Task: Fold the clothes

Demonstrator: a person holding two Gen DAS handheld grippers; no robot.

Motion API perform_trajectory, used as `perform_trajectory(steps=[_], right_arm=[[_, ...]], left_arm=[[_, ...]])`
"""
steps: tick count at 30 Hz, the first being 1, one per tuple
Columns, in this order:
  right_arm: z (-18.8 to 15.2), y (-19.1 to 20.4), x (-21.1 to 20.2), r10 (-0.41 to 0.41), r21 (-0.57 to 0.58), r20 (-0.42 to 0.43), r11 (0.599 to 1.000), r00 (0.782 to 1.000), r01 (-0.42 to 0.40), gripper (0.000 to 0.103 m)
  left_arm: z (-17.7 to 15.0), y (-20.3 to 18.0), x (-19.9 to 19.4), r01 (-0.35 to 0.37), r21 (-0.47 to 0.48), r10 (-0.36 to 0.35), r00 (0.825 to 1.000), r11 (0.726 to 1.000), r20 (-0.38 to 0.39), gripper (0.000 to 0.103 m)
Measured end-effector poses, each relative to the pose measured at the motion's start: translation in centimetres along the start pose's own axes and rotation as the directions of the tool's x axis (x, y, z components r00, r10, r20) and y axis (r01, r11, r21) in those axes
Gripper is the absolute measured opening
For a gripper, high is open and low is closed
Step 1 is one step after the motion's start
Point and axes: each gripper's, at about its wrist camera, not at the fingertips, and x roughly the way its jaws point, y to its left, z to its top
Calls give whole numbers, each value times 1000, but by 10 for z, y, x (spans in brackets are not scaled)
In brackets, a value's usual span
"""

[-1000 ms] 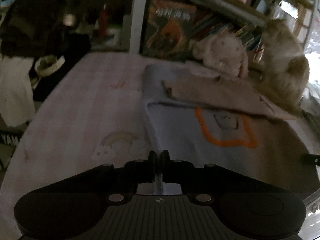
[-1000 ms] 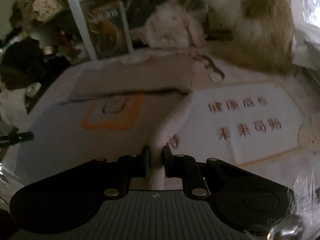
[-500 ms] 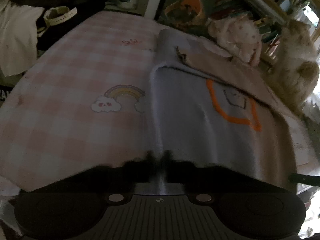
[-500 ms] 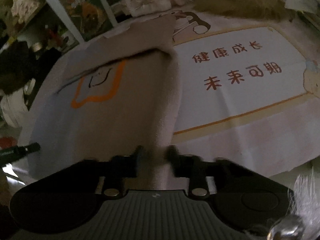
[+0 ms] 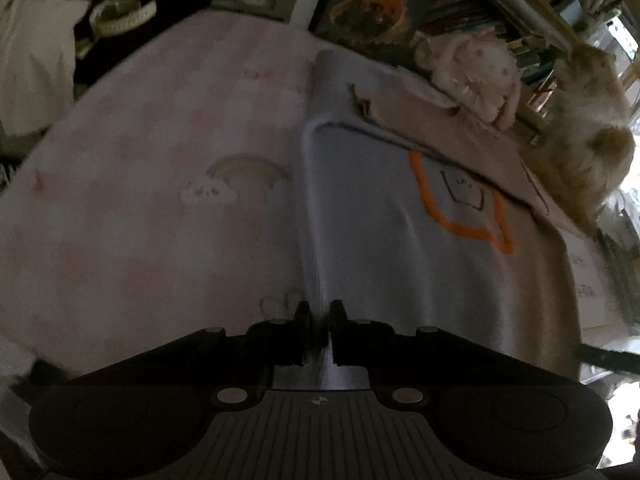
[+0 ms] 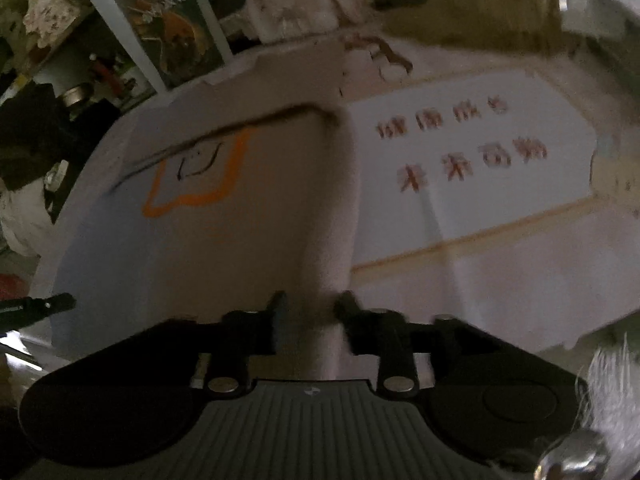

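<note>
Gripping the sweatshirt's (image 5: 380, 248) near hem, left tool (image 5: 320, 314) is clamped on its blue edge beside the rainbow print (image 5: 248, 172); right tool (image 6: 310, 304) stands parted around the beige edge. Recommend level, evenly tensioned corners.

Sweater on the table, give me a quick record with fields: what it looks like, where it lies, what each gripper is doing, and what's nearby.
garment: sweater, blue and beige, orange outline motif
surface: pink checked cloth with a rainbow print
left gripper: shut on the sweater's blue edge
right gripper: jaws parted, beige edge between them
beside sweater: printed sheet with red characters
behind: plush toy, bookshelf
</note>
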Motion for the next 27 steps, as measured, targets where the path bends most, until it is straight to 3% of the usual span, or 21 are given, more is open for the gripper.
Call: perform_trajectory(steps=[3,4,5,6,14,27], right_arm=[[-5,-4,-1,15,14,-22,1000,1000,-15,34],[-6,-5,-3,19,16,-21,1000,1000,-19,30],[-7,-6,-5,23,18,-19,1000,1000,-23,14],[-8,-7,-7,27,20,-18,999,999,-27,11],[-15,-14,-25,60,37,-6,998,998,-60,9],[-59,-50,-65,131,132,-64,984,989,-121,9]], left_arm=[[-2,5,0,26,-38,-26,1000,999,0,11],[-3,7,1,36,-53,-36,999,998,0,6],[-3,8,1,41,-61,-41,999,997,1,5],[-4,8,1,46,-68,-46,999,997,2,4],[-18,-2,-19,88,-95,-86,996,992,25,4],[-83,-5,-51,155,-259,-150,988,953,42,4]])
